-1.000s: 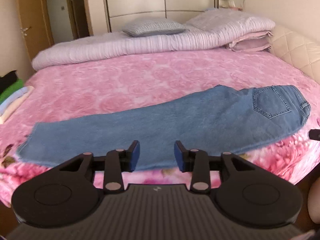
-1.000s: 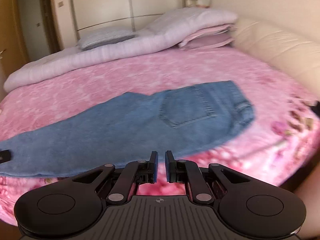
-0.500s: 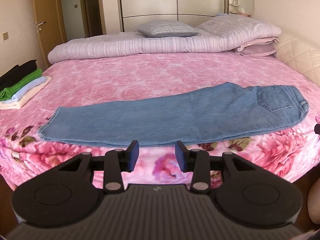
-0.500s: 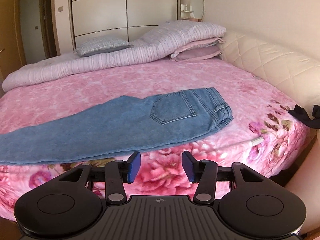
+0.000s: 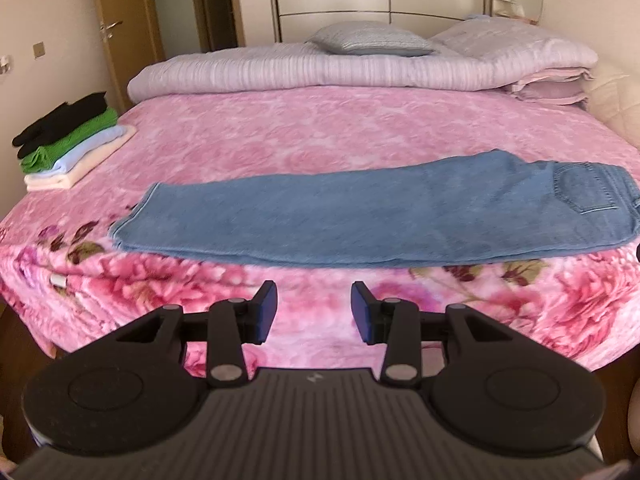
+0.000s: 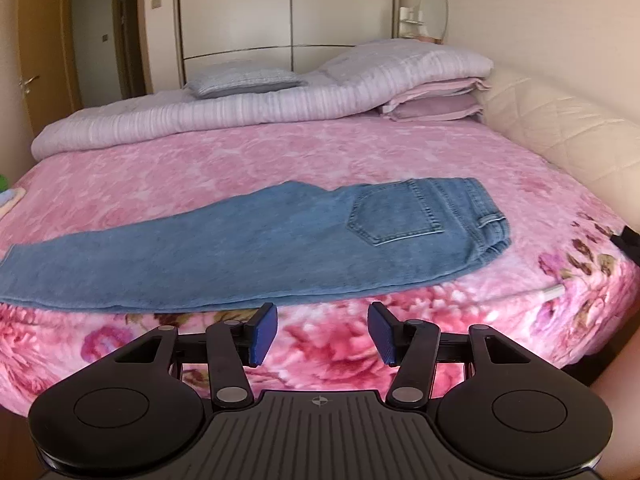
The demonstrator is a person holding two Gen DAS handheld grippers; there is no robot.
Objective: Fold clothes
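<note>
Two grippers — left gripper [image 5: 313,307] and right gripper [image 6: 322,330] — hover with jaws wide, holding nothing, short of jeans [image 5: 372,218] lying flat on the bed [image 5: 320,136].

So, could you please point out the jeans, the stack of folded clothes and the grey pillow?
jeans [image 5: 360,216]: left wrist view, middle of the leg.
stack of folded clothes [image 5: 72,148]: left wrist view, green layer.
grey pillow [image 6: 244,80]: right wrist view, top face.
</note>
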